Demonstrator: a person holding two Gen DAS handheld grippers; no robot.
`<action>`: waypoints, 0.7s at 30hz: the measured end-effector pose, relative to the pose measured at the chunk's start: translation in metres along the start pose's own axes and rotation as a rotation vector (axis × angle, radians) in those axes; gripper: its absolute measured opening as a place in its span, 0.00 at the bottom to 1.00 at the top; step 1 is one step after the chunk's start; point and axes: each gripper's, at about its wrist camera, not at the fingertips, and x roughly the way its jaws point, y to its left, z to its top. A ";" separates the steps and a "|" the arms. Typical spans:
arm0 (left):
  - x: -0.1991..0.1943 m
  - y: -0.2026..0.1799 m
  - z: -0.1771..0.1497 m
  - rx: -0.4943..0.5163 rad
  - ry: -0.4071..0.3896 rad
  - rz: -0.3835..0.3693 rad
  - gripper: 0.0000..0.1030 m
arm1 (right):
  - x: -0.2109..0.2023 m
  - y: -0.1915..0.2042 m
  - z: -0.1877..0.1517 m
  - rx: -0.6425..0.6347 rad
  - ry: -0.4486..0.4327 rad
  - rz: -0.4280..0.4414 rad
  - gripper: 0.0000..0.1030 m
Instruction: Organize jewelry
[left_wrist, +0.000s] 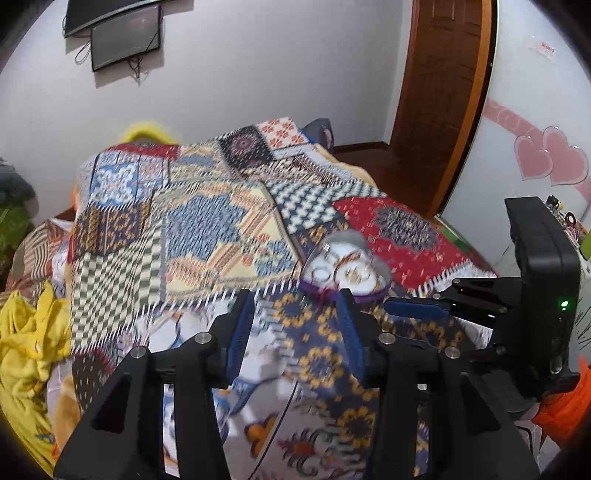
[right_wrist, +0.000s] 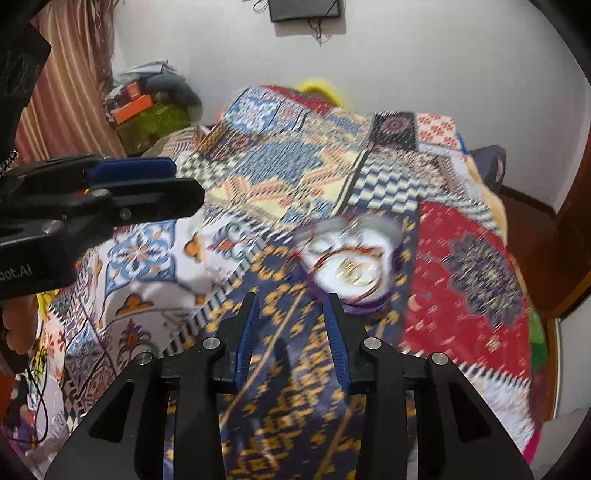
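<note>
A small round jewelry box (left_wrist: 345, 271) with a purple rim, white inside and a raised clear lid sits on the patchwork bedspread (left_wrist: 207, 221). Jewelry lies inside it, blurred. My left gripper (left_wrist: 295, 314) is open and empty, just short of the box. The right gripper's blue-padded fingers (left_wrist: 417, 308) reach in from the right beside the box. In the right wrist view the box (right_wrist: 349, 266) lies just ahead of my open, empty right gripper (right_wrist: 291, 317), and the left gripper (right_wrist: 140, 184) shows at the left.
A yellow cloth (left_wrist: 26, 332) lies at the bed's left edge. A brown door (left_wrist: 439, 92) and a wall with pink hearts (left_wrist: 546, 158) stand to the right. A cluttered shelf (right_wrist: 147, 107) and a striped curtain (right_wrist: 66, 74) are at the far left.
</note>
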 end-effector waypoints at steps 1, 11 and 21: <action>-0.001 0.003 -0.006 -0.006 0.006 0.006 0.44 | 0.005 0.005 -0.003 -0.005 0.012 0.002 0.32; -0.001 0.026 -0.049 -0.064 0.071 0.031 0.44 | 0.037 0.037 -0.016 -0.050 0.093 0.023 0.25; 0.010 0.028 -0.058 -0.049 0.094 0.043 0.44 | 0.045 0.048 -0.019 -0.101 0.109 0.037 0.08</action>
